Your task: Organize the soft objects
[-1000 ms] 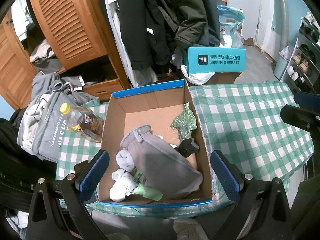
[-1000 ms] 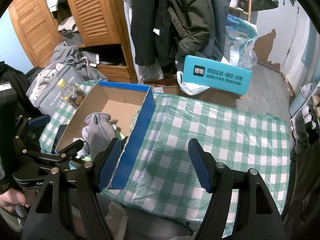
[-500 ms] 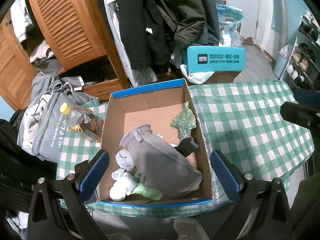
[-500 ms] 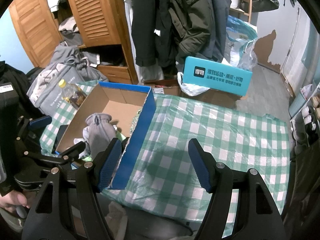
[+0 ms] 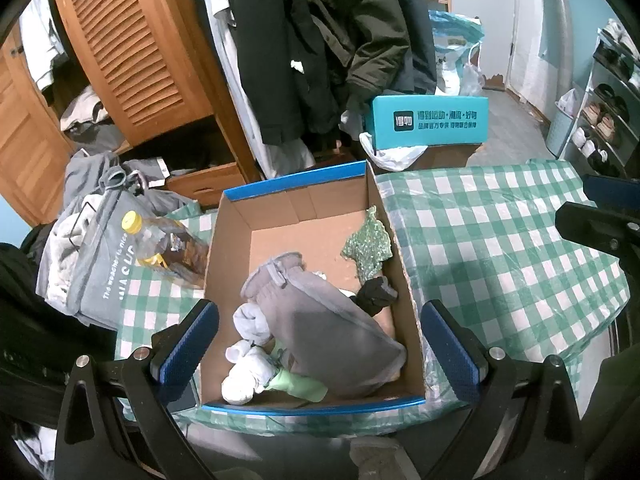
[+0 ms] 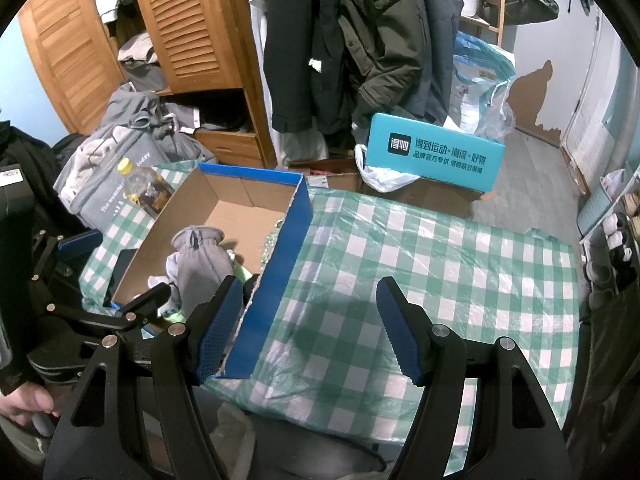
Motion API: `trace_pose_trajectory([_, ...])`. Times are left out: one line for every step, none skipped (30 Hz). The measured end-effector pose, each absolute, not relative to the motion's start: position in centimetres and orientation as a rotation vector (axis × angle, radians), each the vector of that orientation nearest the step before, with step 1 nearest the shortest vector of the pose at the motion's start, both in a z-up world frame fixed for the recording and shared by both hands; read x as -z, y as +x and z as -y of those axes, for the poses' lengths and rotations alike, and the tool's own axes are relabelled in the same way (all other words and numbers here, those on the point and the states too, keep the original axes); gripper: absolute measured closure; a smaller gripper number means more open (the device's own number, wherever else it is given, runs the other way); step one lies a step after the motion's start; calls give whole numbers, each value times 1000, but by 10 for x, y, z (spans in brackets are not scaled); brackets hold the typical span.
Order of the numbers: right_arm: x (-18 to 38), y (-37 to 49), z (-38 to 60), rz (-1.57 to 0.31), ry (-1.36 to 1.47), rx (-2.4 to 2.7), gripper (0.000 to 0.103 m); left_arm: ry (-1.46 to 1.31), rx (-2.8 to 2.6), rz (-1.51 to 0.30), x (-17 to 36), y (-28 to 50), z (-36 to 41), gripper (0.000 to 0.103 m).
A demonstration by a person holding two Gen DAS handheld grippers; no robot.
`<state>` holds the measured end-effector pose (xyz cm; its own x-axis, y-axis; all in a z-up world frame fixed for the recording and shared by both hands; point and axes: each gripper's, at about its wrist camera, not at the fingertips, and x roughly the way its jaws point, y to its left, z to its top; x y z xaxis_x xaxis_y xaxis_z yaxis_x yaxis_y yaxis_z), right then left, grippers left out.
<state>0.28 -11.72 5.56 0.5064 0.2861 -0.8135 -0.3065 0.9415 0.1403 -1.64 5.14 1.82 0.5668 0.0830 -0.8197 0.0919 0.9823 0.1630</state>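
Bare checked tablecloth (image 6: 440, 264) right of the box wall (image 6: 280, 276).

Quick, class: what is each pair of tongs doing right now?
Left tongs: open, empty, above the cardboard box.
Right tongs: open, empty, above the checked tablecloth.

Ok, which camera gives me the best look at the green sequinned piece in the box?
The left wrist view: the green sequinned piece lies fully exposed against the cardboard box right wall. The right wrist view shows only a sliver of it behind the blue wall.
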Motion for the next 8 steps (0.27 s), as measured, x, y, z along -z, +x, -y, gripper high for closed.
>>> trace_pose_trajectory([-56,3,117,-976,-23,-357,34,197,5,-968,-18,-16,-51,1])
trace_pose_trajectory([-56,3,117,-976,-23,-357,34,198,5,-964,-20,-16,-51,1])
trace_pose_trajectory([-56,3,117,-976,-23,-358,34,199,5,-963,-21,-16,-51,1])
trace_pose_trajectory([-56,3,117,-976,-23,-357,34,199,6,-962,-22,-15,-52,1])
trace_pose_trajectory([-56,3,117,-976,-23,-358,34,199,7,-962,-22,-15,-53,1])
trace_pose_trajectory([-56,3,117,-976,-24,-358,34,199,6,-964,-22,-15,-53,1])
trace_pose_trajectory([-55,3,117,-976,-24,-358,34,199,5,-966,-22,-15,-53,1])
trace_pose_trajectory([-55,3,117,-977,-24,-358,34,198,5,-967,-22,-15,-53,1])
